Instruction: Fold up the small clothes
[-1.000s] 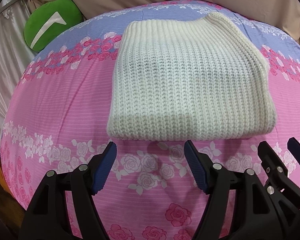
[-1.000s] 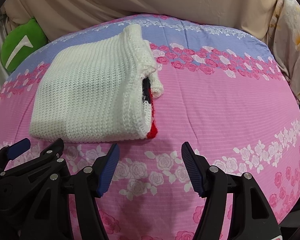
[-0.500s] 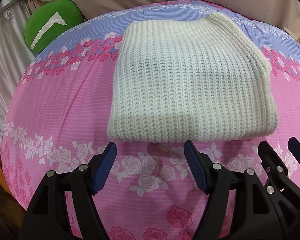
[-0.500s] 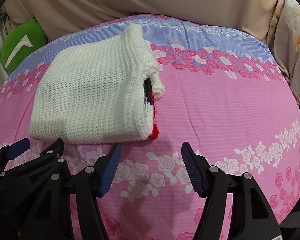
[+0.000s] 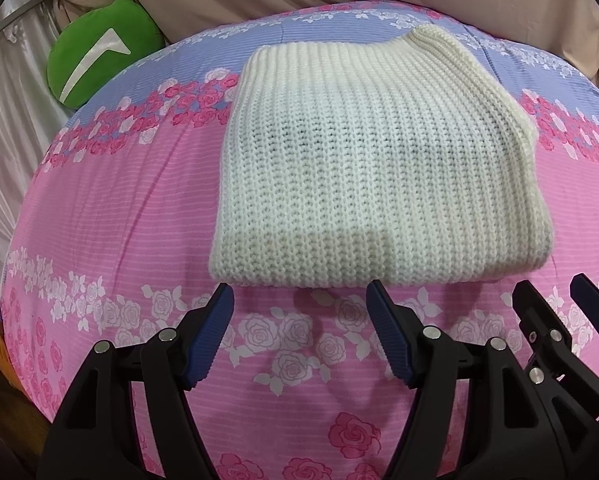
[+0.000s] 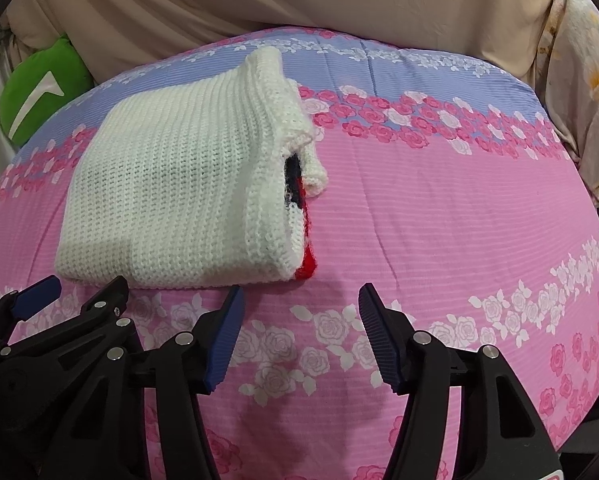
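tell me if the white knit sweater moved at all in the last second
No. In the left wrist view the folded white knit sweater keeps the same place against the green cushion and the floral bedspread bands; any tiny drift looks like camera motion.

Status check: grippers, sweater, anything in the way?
Left gripper open, empty. Right gripper open, empty. Sweater folded on bedspread, untouched. Nothing in the way.

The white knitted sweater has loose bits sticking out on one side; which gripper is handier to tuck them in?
Probably the right gripper: the sweater's untidy red and dark edge lies just ahead of it. The left gripper faces the neat edge.
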Tool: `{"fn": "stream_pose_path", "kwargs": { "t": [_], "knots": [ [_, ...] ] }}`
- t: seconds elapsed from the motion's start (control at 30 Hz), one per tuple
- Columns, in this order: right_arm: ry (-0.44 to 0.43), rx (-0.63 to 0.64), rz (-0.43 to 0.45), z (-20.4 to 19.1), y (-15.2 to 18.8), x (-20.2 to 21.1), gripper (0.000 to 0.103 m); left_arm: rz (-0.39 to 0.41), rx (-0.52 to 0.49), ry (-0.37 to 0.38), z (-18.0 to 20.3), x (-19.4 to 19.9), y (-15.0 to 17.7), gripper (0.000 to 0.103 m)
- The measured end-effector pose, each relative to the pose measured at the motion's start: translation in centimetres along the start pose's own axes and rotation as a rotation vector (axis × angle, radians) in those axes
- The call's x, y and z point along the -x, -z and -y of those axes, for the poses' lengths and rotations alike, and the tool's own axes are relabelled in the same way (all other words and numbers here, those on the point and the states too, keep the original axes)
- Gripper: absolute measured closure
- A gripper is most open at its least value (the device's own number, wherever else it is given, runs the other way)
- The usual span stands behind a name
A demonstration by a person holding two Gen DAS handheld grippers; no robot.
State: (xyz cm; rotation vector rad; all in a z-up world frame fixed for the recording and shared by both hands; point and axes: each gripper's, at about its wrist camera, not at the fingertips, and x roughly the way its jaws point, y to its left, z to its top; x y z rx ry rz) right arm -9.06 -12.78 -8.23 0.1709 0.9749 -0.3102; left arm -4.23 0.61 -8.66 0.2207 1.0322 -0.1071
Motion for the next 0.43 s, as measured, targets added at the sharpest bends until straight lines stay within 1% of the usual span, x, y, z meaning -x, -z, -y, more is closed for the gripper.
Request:
{"fn": "stream_pose_path", "kwargs": {
  "t": [0.43],
  "knots": [
    [-0.001,0.007,0.007,-0.36,0.22,0.40,0.045,-0.015,0.011,-0.006,-0.07,0.13,0.28,0.037]
  ]
}}
